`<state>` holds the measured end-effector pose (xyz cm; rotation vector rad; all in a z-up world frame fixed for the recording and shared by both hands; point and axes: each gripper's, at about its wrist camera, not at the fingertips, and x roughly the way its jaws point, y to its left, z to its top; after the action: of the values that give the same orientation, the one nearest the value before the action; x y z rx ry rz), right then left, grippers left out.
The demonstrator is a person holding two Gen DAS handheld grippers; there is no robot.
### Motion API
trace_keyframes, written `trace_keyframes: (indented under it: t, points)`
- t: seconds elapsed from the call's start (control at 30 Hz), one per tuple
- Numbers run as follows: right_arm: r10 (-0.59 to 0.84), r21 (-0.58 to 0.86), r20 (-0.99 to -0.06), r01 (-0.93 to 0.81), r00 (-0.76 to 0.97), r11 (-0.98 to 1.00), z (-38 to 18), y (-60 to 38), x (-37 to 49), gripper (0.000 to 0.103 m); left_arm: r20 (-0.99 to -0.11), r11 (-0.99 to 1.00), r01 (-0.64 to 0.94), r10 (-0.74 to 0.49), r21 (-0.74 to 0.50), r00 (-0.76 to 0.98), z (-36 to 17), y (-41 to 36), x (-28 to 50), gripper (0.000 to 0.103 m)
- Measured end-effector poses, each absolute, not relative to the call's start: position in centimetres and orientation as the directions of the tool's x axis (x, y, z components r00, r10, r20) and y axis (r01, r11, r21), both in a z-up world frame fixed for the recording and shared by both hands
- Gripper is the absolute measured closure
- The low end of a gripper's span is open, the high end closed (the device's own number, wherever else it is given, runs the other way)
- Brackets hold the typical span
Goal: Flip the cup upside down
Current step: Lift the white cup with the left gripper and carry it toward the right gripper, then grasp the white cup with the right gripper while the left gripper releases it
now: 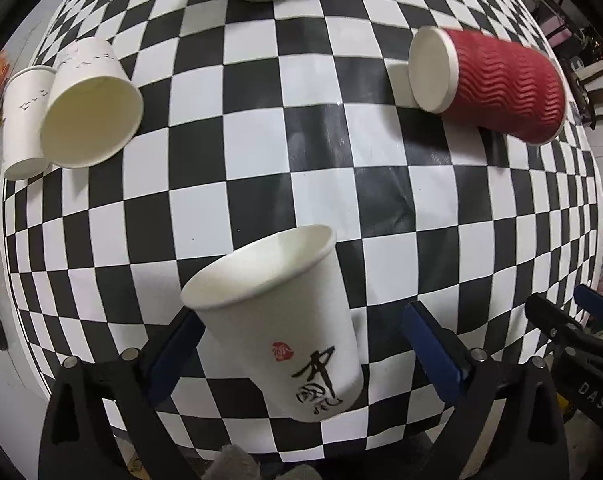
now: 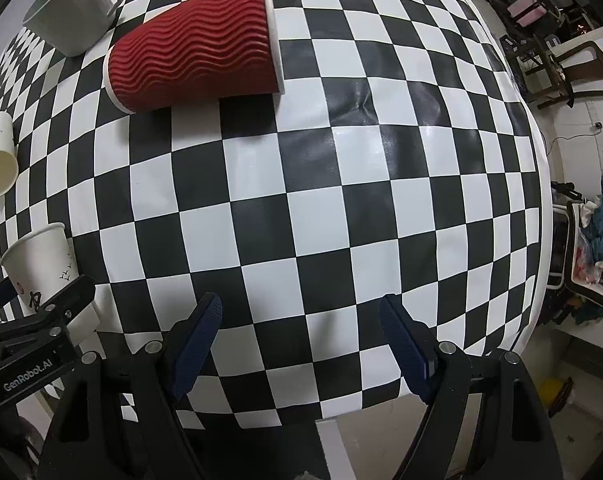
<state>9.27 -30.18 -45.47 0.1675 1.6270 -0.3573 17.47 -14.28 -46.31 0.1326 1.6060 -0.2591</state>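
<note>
A white paper cup with black calligraphy and a red stamp (image 1: pixel 285 320) stands between the open jaws of my left gripper (image 1: pixel 301 344), mouth up and tilted; the left finger is next to it, the right finger apart. The cup also shows at the left edge of the right wrist view (image 2: pixel 41 268), partly behind the left gripper's body. My right gripper (image 2: pixel 301 340) is open and empty over the checkered tablecloth (image 2: pixel 321 184) near the front edge. A red ribbed cup (image 1: pixel 497 84) (image 2: pixel 193 52) lies on its side.
Two white paper cups (image 1: pixel 89 108) lie at the left, one (image 1: pixel 21 120) behind the other. A grey mug (image 2: pixel 69 12) stands at the back. Chairs and clutter stand beyond the table's right edge (image 2: pixel 541 208).
</note>
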Motion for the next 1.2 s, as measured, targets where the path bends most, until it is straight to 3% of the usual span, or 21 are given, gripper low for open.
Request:
trace_keyframes:
  t: [0.27,0.37,0.47,0.6,0.67,0.77,0.87,1.0,1.13,1.2]
  points:
    - [-0.096,-0.108,-0.994,0.313,-0.052,0.944,-43.7,-30.3,8.7,0.020,-0.986,0.975,0.164,-0.159,-0.147,0.059,-41.2,-12.6,18.9,0.001]
    - [-0.099,-0.102,-0.995,0.260,-0.023,0.960,-42.4,-29.6,8.8,0.016,-0.977,0.985,0.105,-0.153,-0.138,0.146,-38.4,-10.7,17.8,0.000]
    - [-0.121,-0.117,-0.992,0.127,0.031,0.985,-40.6,-27.7,9.3,0.014,-0.971,0.995,0.016,-0.095,-0.093,0.219,-36.5,-7.4,16.2,0.000]
    - [-0.203,-0.229,-0.970,-0.220,0.137,0.948,-38.4,-22.2,10.0,0.011,-0.968,0.995,-0.091,0.056,0.035,0.244,-35.6,-3.2,12.2,0.000]
    - [-0.274,-0.345,-0.937,-0.456,0.217,0.820,-37.9,-18.0,9.7,0.011,-0.969,0.987,-0.125,0.128,0.103,0.213,-37.6,-1.9,11.4,0.000]
    - [-0.353,-0.510,-0.857,-0.717,0.375,0.475,-38.8,-12.3,7.7,0.011,-0.978,0.976,-0.177,0.152,0.125,0.144,-40.7,0.2,9.8,0.000]
    - [-0.364,-0.596,-0.757,-0.802,0.543,0.044,-41.6,-8.6,5.0,0.011,-0.985,0.972,-0.197,0.149,0.129,0.092,-43.5,1.1,9.1,0.000]
    - [-0.251,-0.559,-0.650,-0.674,0.718,-0.483,-46.1,-6.8,2.2,0.011,-0.990,0.974,-0.194,0.133,0.121,0.049,-46.4,2.1,8.6,0.000]
    - [-0.056,-0.406,-0.646,-0.405,0.762,-0.819,-49.2,-8.1,-0.3,0.012,-0.994,0.978,-0.186,0.105,0.099,0.022,-47.9,2.9,8.6,0.000]
    - [-0.003,-0.340,-0.649,-0.292,0.761,-0.894,-50.3,-8.7,-1.1,0.012,-0.995,0.979,-0.179,0.100,0.096,0.016,-48.4,3.1,8.5,0.000]
